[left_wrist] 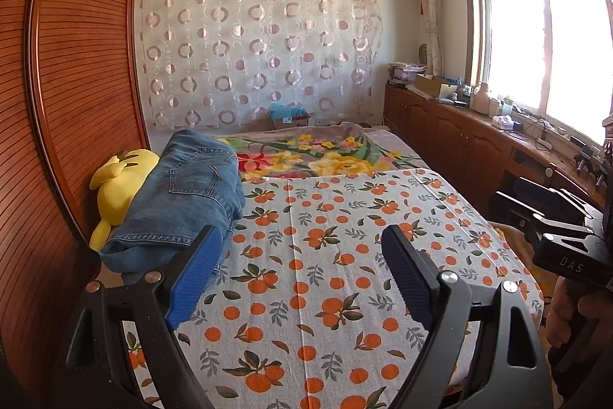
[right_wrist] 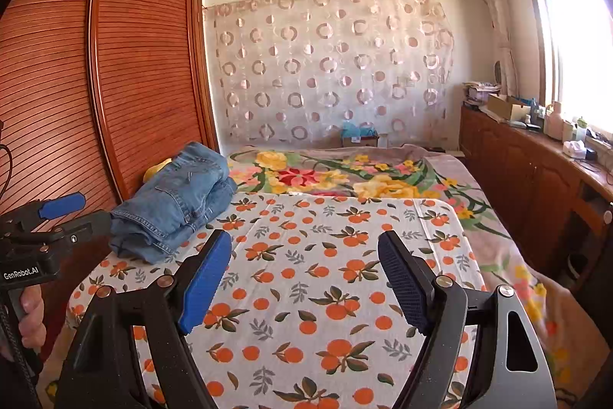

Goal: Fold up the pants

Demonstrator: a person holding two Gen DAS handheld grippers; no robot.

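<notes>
Folded blue denim pants (left_wrist: 180,198) lie in a thick stack at the bed's left edge, resting partly on a yellow plush toy (left_wrist: 115,190). My left gripper (left_wrist: 302,240) stands open over the orange-print sheet (left_wrist: 325,275), its left finger just in front of the pants' near hem, nothing between its fingers. In the right wrist view the same pants (right_wrist: 176,206) sit far left, and my right gripper (right_wrist: 306,248) is open and empty above the sheet (right_wrist: 325,294). Each gripper shows at the edge of the other's view, held by a hand.
A slatted wooden wardrobe (left_wrist: 76,83) stands close along the bed's left side. A floral blanket (left_wrist: 325,152) covers the far half of the bed. Low wooden cabinets (left_wrist: 459,137) with clutter run under the window on the right. A patterned curtain hangs on the back wall.
</notes>
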